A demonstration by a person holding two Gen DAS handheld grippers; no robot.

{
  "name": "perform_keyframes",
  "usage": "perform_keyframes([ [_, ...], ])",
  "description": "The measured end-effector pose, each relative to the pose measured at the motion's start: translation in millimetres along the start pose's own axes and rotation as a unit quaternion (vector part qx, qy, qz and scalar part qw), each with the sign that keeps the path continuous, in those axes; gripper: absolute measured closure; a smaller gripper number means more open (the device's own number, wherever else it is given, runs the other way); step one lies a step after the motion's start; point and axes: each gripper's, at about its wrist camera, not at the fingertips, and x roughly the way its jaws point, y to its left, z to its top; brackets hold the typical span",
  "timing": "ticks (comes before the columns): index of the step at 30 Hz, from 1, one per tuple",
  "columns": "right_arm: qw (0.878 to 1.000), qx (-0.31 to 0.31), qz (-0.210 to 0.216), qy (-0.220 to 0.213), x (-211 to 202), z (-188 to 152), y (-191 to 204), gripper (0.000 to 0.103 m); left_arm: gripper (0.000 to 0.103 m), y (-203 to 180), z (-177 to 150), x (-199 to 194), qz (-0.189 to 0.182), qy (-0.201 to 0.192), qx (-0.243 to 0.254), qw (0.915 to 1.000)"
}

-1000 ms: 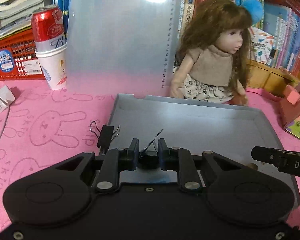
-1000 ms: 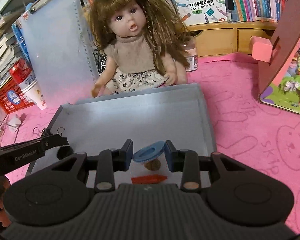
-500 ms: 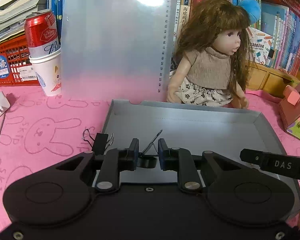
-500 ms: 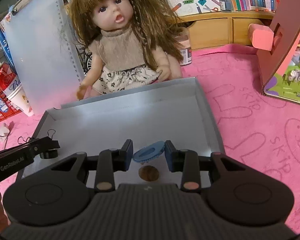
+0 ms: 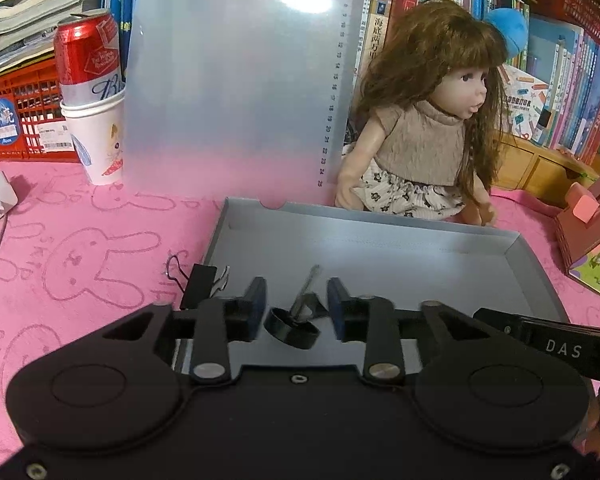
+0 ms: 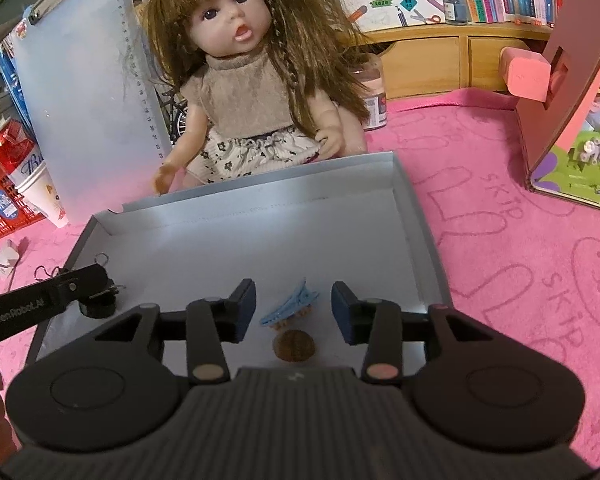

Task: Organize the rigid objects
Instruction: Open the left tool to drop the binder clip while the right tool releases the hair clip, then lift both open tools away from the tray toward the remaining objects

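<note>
A black binder clip lies on the floor of the grey tray, near its front-left corner, between the left gripper's opening jaws, whose pads stand clear of it. Near the tray's front edge a blue hair clip rests beside a brown coin, loose between the right gripper's opening jaws. The rest of the tray floor is bare up to its back wall. A second binder clip sits at the tray's left rim. The tray lies on a pink rabbit-print cloth. A doll sits against the tray's back edge, a translucent clipboard stands behind its back-left corner, and a red can sits in a paper cup farther left. Bookshelves fill the background.
</note>
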Motion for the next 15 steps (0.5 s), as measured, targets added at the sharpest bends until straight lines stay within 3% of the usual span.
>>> perform_keyframes([
  [5,1.0,-0.007,0.009,-0.009,-11,0,1,0.033,0.058,0,0,-10,0.002,-0.011,0.006,0.9999],
  [15,0.998,-0.026,0.034,-0.037,-47,-11,-4,0.026,0.051,-5,-15,-49,-0.009,-0.038,0.031,0.9988],
])
